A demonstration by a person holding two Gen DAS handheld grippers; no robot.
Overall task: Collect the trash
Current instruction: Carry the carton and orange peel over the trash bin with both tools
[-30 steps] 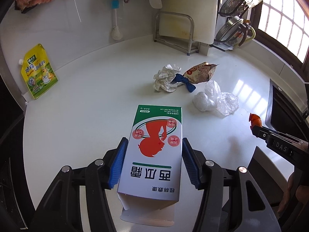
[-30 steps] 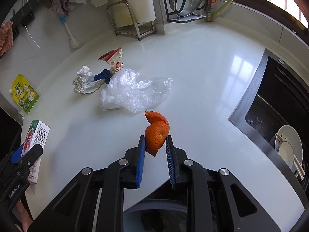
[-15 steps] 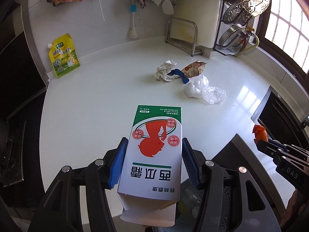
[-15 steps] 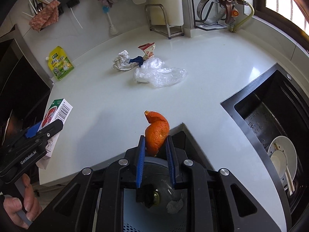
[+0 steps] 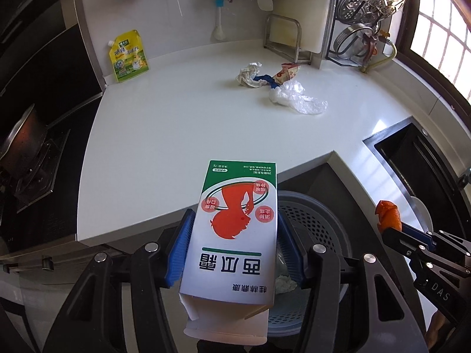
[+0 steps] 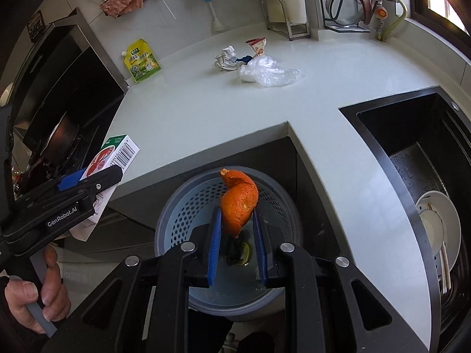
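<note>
My left gripper (image 5: 234,229) is shut on a green, white and red carton (image 5: 235,229), held above the edge of a grey perforated trash bin (image 5: 321,220). My right gripper (image 6: 237,223) is shut on an orange peel (image 6: 239,198) directly above the bin (image 6: 182,206). The carton also shows in the right wrist view (image 6: 117,153), and the peel in the left wrist view (image 5: 388,214). On the white counter lie crumpled paper (image 5: 248,75), a blue scrap (image 5: 265,80), a snack wrapper (image 5: 287,73) and a clear plastic bag (image 5: 297,100).
A yellow pouch (image 5: 128,56) leans on the back wall. A black sink (image 6: 412,158) holding a white bowl (image 6: 438,223) is at right. A stove with a pan (image 5: 20,144) is at left. A metal rack (image 5: 287,38) and strainers (image 5: 371,0) stand behind.
Both grippers pulled back from over the counter to above the trash bin, still holding the carton and the orange peel.
</note>
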